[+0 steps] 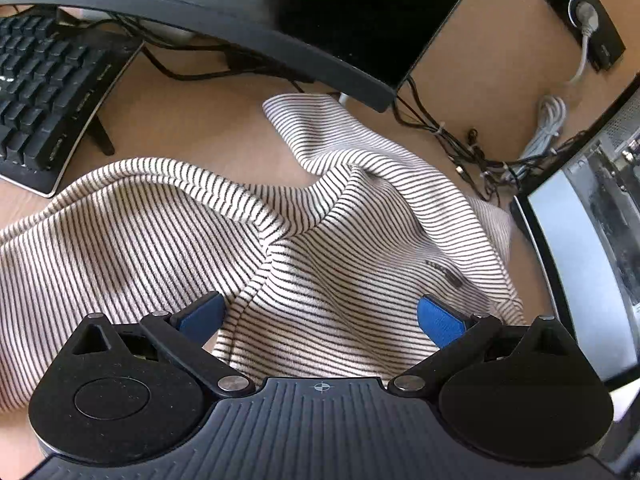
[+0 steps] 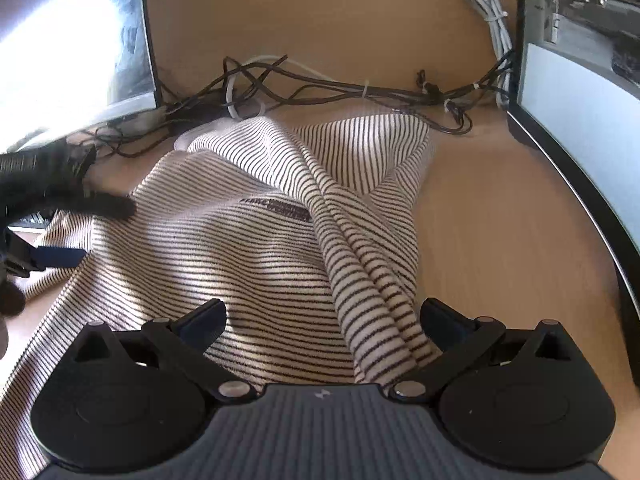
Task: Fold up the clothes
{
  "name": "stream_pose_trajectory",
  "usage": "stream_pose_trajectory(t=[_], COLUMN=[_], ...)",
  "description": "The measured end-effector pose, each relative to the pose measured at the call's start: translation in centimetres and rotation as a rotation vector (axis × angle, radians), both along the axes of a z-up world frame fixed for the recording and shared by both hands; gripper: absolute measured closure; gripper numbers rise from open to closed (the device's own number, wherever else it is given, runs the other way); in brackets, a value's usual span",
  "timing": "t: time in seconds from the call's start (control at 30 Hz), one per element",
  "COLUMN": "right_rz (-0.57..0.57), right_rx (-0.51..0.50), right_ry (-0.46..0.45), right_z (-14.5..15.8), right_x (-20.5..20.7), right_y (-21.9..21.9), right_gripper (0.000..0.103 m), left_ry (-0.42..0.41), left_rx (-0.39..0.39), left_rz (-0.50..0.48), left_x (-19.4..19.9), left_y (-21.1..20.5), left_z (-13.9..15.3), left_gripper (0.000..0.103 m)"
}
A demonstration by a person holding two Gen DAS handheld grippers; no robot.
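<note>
A white garment with thin black stripes [image 1: 328,240] lies crumpled on the wooden desk [image 1: 192,120], with a small dark label on it. My left gripper [image 1: 320,316] hovers open just above its rumpled middle, blue pads wide apart, cloth under them but not pinched. In the right wrist view the same striped garment [image 2: 280,248] spreads out with a thick ridge of folds running toward the lower right. My right gripper [image 2: 322,318] is open over that ridge. The left gripper [image 2: 48,256] shows blurred at the left edge of that view, over the cloth's edge.
A black keyboard [image 1: 44,92] sits at the left. A curved monitor [image 1: 240,12] overhangs the back. Tangled cables [image 2: 320,88] run along the wall behind the cloth. A computer case [image 2: 580,100] stands on the right, close to the garment.
</note>
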State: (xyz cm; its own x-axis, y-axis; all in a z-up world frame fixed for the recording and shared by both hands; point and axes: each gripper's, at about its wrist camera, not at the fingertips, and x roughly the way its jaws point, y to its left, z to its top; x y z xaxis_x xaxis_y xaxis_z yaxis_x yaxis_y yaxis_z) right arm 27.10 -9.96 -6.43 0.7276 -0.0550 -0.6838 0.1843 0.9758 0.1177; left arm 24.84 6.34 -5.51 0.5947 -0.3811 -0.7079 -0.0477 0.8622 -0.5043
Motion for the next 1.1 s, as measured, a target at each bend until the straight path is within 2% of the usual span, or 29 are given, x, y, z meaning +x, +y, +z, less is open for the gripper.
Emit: stream_pose_trajectory(t=[0.1, 0.2, 0.23, 0.3, 0.37, 0.4, 0.43, 0.47, 0.5, 0.53, 0.57, 0.67, 0.77, 0.83, 0.9, 0.97, 1.0, 1.07, 1.1], right_rz=[-0.001, -0.010, -0.012, -0.014, -0.012, -0.010, -0.009, -0.008, -0.007, -0.007, -0.006, -0.007, -0.010, -0.012, -0.014, -0.015, -0.015, -0.015, -0.015], right_rx=[0.028, 0.072, 0.082, 0.097, 0.091, 0.087, 0.084, 0.080, 0.080, 0.080, 0.082, 0.095, 0.117, 0.133, 0.148, 0.161, 0.164, 0.170, 0.173], right_ry=[-0.023, -0.055, -0.062, -0.072, -0.071, -0.070, -0.069, -0.068, -0.069, -0.070, -0.072, -0.083, -0.098, -0.108, -0.119, -0.127, -0.129, -0.132, -0.135], right_z=[-0.1, -0.1, -0.1, -0.1, -0.1, -0.1, -0.1, 0.0, 0.0, 0.0, 0.0, -0.1, -0.1, -0.1, -0.1, -0.1, -0.1, -0.1, -0.2], right_x=[-0.4, -0.8, -0.9, -1.0, -1.0, -1.0, -1.0, -1.0, -1.1, -1.1, -1.1, -1.2, -1.4, -1.6, -1.7, -1.8, -1.9, -2.0, -2.0], right_y=[-0.3, -0.8, -0.9, -1.1, -1.1, -1.0, -1.0, -1.0, -1.0, -1.0, -1.1, -1.4, -1.7, -2.0, -2.2, -2.4, -2.4, -2.6, -2.6], right_gripper=[0.000, 0.000, 0.000, 0.000, 0.000, 0.000, 0.000, 0.000, 0.000, 0.000, 0.000, 0.000, 0.000, 0.000, 0.000, 0.000, 0.000, 0.000, 0.000], left_ry=[0.010, 0.023, 0.022, 0.028, 0.046, 0.053, 0.058, 0.055, 0.048, 0.036, 0.016, -0.062, -0.209, -0.371, -0.575, -0.738, -0.794, -0.798, -0.759], left_rx=[-0.193, -0.233, -0.209, -0.135, -0.108, -0.092, -0.074, -0.038, 0.004, 0.040, 0.055, 0.114, 0.248, 0.360, 0.482, 0.561, 0.585, 0.589, 0.581], left_rz=[0.178, 0.243, 0.240, 0.239, 0.276, 0.295, 0.313, 0.319, 0.320, 0.316, 0.305, 0.260, 0.196, 0.135, 0.063, -0.002, -0.029, -0.051, -0.051], left_x=[-0.7, 0.0, 0.7, 2.2, 3.7, 4.3, 4.8, 5.2, 5.4, 5.4, 5.1, 3.7, 1.5, -0.3, -2.4, -4.9, -5.9, -7.2, -6.9], left_y=[3.2, 4.4, 4.1, 3.5, 3.3, 3.4, 3.5, 3.5, 3.5, 3.5, 3.6, 3.3, 1.5, -0.6, -3.3, -5.2, -6.0, -6.0, -5.5], left_z=[-0.7, -1.2, -0.9, -0.5, -0.4, -0.2, -0.1, 0.0, 0.2, 0.2, 0.3, 1.0, 3.5, 6.1, 8.8, 10.2, 10.4, 9.4, 8.4], left_gripper=[0.002, 0.007, 0.015, 0.024, 0.026, 0.033, 0.042, 0.064, 0.079, 0.085, 0.086, 0.089, 0.089, 0.089, 0.089, 0.089, 0.089, 0.086, 0.085])
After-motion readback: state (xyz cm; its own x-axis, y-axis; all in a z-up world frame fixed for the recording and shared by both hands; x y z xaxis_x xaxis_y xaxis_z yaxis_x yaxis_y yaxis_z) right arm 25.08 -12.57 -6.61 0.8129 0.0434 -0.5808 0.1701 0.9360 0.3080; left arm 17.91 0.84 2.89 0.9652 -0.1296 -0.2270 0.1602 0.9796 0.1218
